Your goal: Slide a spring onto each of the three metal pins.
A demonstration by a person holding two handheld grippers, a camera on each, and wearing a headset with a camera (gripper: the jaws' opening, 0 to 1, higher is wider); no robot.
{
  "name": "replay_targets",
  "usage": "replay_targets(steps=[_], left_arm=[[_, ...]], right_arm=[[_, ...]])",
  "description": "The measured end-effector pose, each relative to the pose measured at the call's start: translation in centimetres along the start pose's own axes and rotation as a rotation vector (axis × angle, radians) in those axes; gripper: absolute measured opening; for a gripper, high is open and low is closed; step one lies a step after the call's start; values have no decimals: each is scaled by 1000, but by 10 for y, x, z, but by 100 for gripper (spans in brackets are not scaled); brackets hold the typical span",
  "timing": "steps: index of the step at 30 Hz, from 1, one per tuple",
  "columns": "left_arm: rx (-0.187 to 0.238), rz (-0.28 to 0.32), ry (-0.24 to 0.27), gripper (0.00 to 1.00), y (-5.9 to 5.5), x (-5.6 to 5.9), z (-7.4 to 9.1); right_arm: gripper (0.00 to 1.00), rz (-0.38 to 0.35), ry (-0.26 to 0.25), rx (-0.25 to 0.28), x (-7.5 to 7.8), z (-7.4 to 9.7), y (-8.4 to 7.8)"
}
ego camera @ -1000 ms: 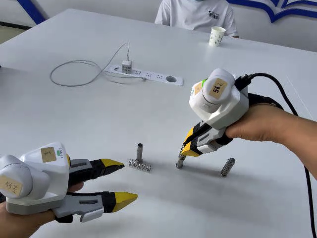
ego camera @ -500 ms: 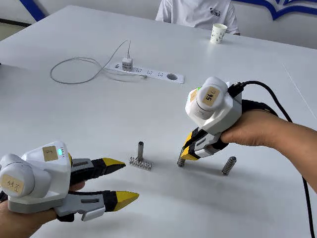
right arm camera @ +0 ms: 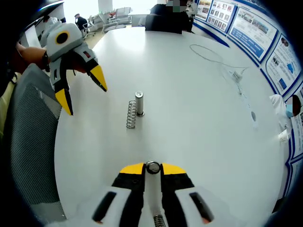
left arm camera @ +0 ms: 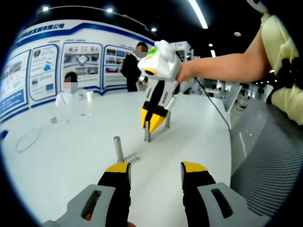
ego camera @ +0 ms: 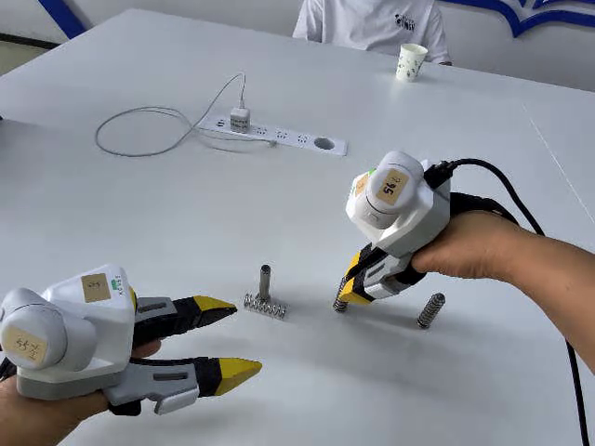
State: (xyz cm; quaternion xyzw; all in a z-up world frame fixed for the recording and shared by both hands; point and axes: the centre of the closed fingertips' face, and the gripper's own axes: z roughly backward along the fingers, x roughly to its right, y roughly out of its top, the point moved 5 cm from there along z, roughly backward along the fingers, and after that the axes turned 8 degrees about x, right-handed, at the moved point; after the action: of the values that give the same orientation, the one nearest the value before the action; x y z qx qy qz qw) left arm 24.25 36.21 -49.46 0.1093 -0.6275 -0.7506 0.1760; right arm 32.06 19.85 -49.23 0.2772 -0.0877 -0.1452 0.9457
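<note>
Three metal pins are standing on the bench (ego camera: 139,232): a bare pin (ego camera: 264,281), a pin (right arm camera: 152,167) in the right gripper (ego camera: 346,295), and another apparently inside a spring (ego camera: 429,310). Three springs are showing, plus one paper cup (ego camera: 409,63) and one power strip (ego camera: 279,140).

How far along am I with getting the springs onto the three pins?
Done: in the head view, the right-hand spring sits on its pin. In hand: the right gripper is shut on the middle pin, and the middle spring shows below its tips. Left: the left pin is bare, and the loose spring lies on the table at its base. The left gripper is open.
</note>
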Motion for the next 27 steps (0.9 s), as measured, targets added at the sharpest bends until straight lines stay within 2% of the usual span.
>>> replay_targets(steps=[9, 16, 27], left_arm=[[0, -3, -2, 43, 1, 1, 0], [2, -7, -4, 43, 2, 2, -1], [0, -13, 3, 43, 3, 2, 3]], right_arm=[[20, 4, -17, 19, -1, 6, 3], [24, 21, -29, 63, -5, 12, 19], [23, 34, -10, 90, -18, 2, 35]])
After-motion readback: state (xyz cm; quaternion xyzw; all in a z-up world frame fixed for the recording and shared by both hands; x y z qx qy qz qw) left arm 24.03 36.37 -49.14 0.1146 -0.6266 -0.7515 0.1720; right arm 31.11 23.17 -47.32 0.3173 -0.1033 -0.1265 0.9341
